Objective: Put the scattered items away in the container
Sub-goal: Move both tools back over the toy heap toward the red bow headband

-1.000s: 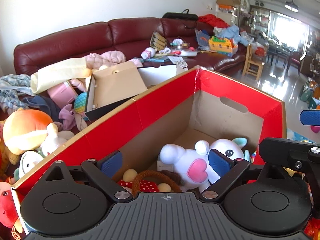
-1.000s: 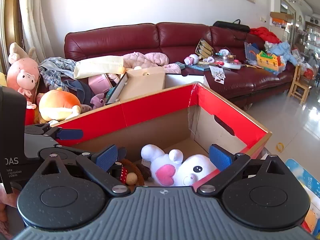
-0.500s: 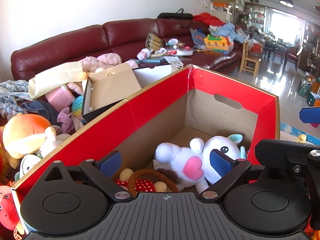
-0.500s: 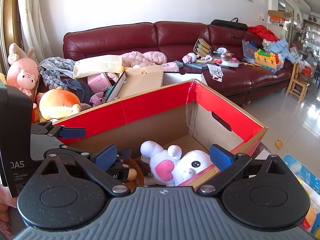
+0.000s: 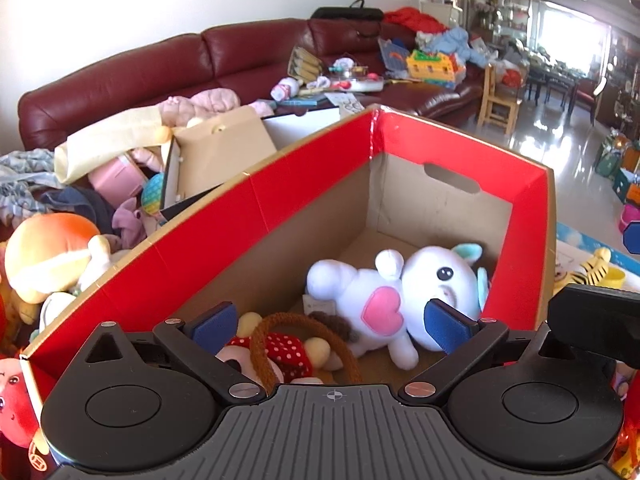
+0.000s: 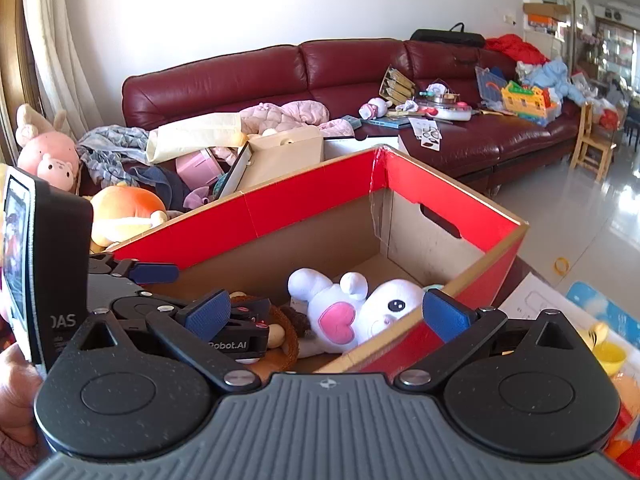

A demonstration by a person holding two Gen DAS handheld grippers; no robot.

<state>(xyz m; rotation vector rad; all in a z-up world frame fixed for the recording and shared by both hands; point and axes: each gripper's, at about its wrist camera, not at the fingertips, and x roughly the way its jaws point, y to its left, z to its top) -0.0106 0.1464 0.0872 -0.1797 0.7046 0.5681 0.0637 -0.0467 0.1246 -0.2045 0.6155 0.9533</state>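
The red-lined cardboard box holds a white plush with a pink heart at centre and a doll in a red dotted dress at 7 o'clock. Left gripper and right gripper hover above it, both spread wide and empty. Best to lift clear of the rim, then go for the orange plush at 9 o'clock. The left gripper's body reads "Robot.AI".

plush pig in box; sofa behind box.
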